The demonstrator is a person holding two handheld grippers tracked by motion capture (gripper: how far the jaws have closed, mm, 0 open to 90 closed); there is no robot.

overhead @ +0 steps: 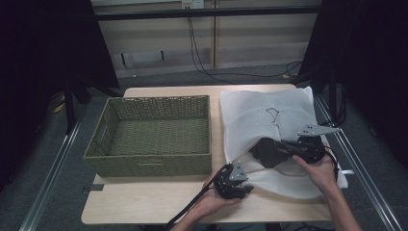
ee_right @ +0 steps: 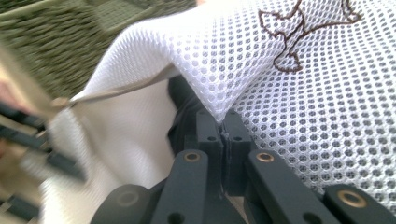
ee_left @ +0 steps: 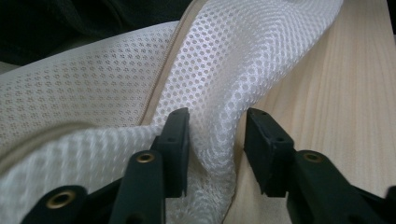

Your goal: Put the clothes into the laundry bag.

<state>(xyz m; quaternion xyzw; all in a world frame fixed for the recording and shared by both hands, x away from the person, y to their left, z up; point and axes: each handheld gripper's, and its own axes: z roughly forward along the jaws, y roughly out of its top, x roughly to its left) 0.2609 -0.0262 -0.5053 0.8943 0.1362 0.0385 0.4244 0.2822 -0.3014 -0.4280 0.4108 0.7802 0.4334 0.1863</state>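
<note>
A white mesh bag (overhead: pixel 250 103) with a brown embroidered outline (overhead: pixel 274 115) lies on the right half of the table, its near opening lifted over a dark garment (overhead: pixel 267 153). My right gripper (overhead: pixel 281 144) is shut on the upper edge of the bag's opening; in the right gripper view the pads (ee_right: pixel 222 123) pinch the mesh bag (ee_right: pixel 303 93) above the dark garment (ee_right: pixel 180 93). My left gripper (overhead: pixel 248 188) sits at the bag's near left corner. Its jaws (ee_left: pixel 217 126) stand apart around a fold of the mesh bag (ee_left: pixel 224 70), which touches one pad only.
A green woven basket (overhead: pixel 149 163) stands on the left half of the wooden table (overhead: pixel 144 202), close beside the bag. Bare wood (ee_left: pixel 336 93) lies just past the left gripper. Black curtains and cables surround the table.
</note>
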